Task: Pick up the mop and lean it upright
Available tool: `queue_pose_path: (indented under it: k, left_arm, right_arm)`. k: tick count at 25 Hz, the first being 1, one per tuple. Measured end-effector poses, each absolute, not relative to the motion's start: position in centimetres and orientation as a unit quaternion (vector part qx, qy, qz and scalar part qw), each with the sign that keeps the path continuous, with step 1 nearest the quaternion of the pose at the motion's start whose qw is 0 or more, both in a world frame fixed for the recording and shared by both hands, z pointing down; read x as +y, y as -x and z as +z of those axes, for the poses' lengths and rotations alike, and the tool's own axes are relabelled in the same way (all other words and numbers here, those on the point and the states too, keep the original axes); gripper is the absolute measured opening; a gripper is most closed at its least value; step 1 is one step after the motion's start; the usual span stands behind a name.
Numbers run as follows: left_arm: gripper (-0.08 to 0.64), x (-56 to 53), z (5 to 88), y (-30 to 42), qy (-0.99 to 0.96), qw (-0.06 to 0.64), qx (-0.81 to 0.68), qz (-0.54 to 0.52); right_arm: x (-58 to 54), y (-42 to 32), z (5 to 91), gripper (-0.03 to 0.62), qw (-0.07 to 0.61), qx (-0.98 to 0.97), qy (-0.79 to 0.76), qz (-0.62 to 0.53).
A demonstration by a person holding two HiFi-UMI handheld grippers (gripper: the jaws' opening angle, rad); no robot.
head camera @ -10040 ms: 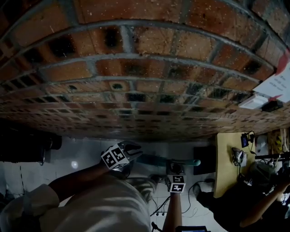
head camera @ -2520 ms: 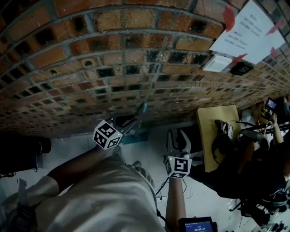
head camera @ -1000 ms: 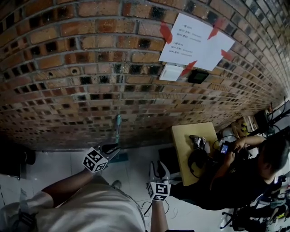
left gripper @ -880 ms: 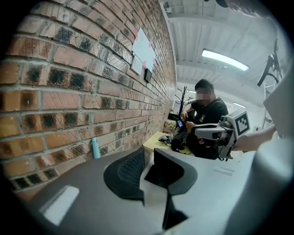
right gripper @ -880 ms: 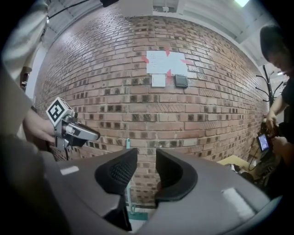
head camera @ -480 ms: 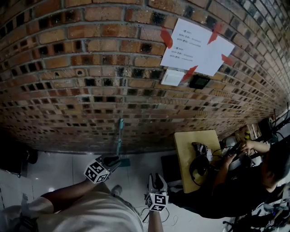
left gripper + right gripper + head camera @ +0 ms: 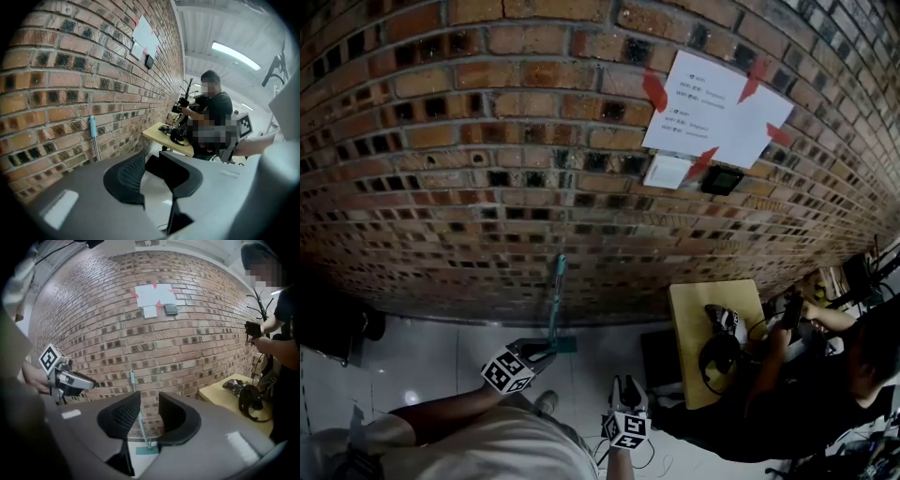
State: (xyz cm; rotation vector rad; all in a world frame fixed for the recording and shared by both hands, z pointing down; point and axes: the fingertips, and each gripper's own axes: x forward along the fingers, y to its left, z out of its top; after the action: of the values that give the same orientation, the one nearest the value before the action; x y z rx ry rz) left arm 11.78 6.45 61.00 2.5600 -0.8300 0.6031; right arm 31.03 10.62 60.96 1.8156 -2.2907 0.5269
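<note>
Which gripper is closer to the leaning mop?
Left. The left gripper sits just beside the mop near its base; the right gripper, jaws empty and just closed a little, is farther to its right.

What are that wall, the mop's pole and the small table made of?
Wall: rough, matt red-brown brick with grey mortar lines between courses.
Mop: its pole looks like thin grey metal, with a teal grip on top that is probably plastic or rubber; too small to be sure.
Table: a flat, pale yellow top, likely wood or laminate board; no grain shows.
</note>
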Motion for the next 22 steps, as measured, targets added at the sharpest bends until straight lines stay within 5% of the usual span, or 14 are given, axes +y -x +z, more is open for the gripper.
queue_pose_path:
  k: [10, 22]
  left_arm:
    - [0.112, 6.6, 60.9, -11.3, -0.920, 0.183, -0.272, 0.214]
    - [0.103, 2.5, 60.2, -2.0, -0.919, 0.188, -0.265, 0.223]
  right_arm:
    - [9.7, -28.6, 61.6, 0.110, 0.090, -0.763, -0.608, 0.198]
    - [5.4, -21.5, 60.5, 0.100, 0.064, -0.742, -0.634, 0.208]
